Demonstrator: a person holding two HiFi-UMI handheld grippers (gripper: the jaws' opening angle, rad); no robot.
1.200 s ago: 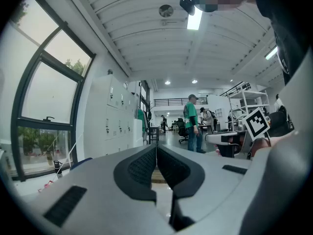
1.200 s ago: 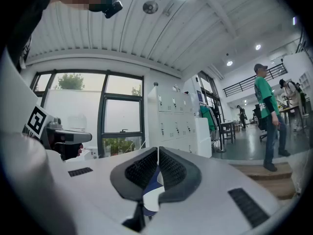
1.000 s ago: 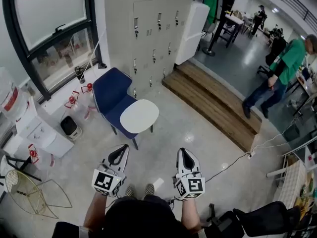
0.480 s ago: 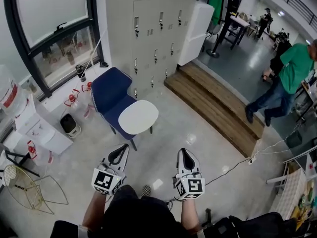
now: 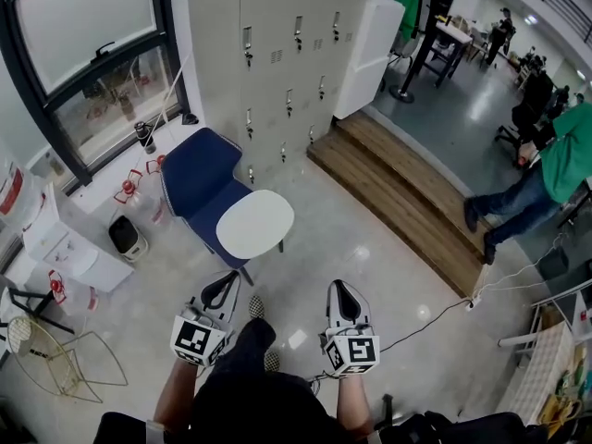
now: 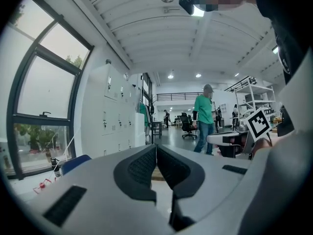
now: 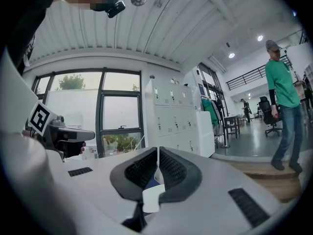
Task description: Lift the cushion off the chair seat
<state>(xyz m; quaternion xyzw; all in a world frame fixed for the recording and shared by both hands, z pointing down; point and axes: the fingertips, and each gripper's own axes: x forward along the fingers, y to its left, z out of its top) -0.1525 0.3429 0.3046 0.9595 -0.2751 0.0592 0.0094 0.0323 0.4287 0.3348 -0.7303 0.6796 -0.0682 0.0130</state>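
Observation:
A round white cushion (image 5: 255,223) lies on the seat of a dark blue chair (image 5: 199,178) near the lockers in the head view. Both grippers hang in the air on the near side of the chair, apart from it. My left gripper (image 5: 218,288) is shut with nothing between its jaws; its tip sits a short way below the cushion in the picture. My right gripper (image 5: 339,293) is also shut and empty, farther to the right. In the right gripper view the cushion (image 7: 150,198) and a strip of blue chair show through the gap below the jaws (image 7: 158,155).
Grey lockers (image 5: 287,54) and a window (image 5: 88,72) stand behind the chair. A wooden step (image 5: 407,197) runs to the right. A cable (image 5: 435,303) crosses the floor. A wire frame (image 5: 55,363) and white boxes (image 5: 69,248) sit left. A person in green (image 5: 555,169) walks at far right.
Both grippers and the head camera have moved toward the chair; the chair and cushion sit closer in view. The person in green has walked farther right.

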